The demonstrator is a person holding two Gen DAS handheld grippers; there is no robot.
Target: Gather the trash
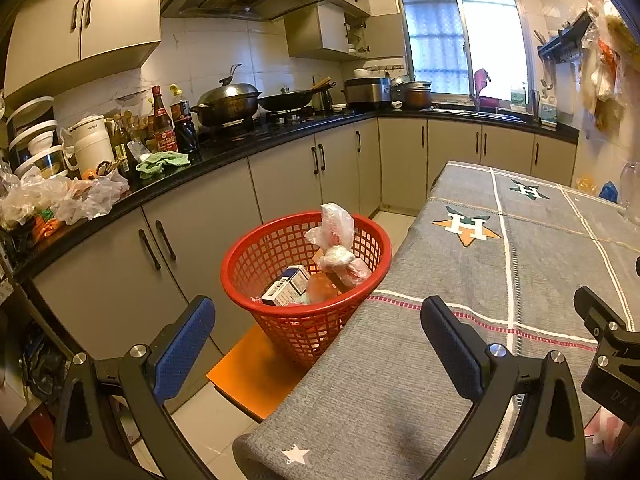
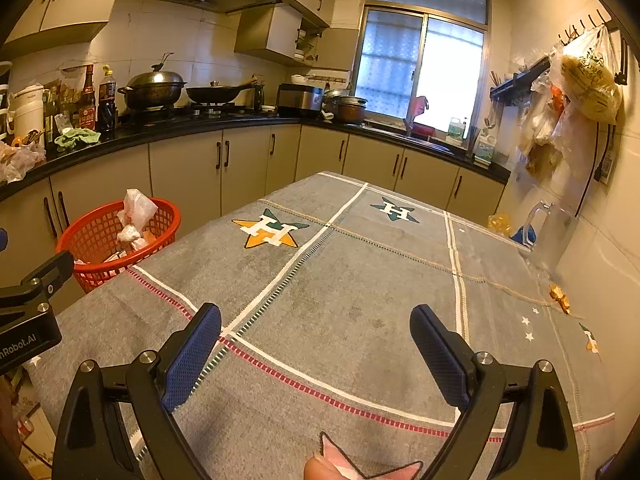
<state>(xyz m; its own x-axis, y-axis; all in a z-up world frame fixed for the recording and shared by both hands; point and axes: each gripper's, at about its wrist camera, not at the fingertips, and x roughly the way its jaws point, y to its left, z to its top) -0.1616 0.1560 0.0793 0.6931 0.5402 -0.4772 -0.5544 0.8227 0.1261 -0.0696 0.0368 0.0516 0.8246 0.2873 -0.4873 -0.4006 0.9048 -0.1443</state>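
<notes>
Left wrist view looks into the red basket (image 1: 306,280): a small box (image 1: 286,290) and knotted plastic bags (image 1: 340,248), beside the tabletop (image 1: 460,272). Right wrist view alone shows yellow scraps (image 2: 560,298) on it. Left tongs (image 1: 316,316) and right tongs (image 2: 316,330) gape wide, empty.

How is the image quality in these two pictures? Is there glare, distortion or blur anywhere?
Left wrist view: the window is overexposed, the counter edge bends from fisheye distortion, and the corners are black. Right wrist view: the same warm yellow cast, the window blown out, the open right claw sharp, and the hanging bags slightly soft.
</notes>
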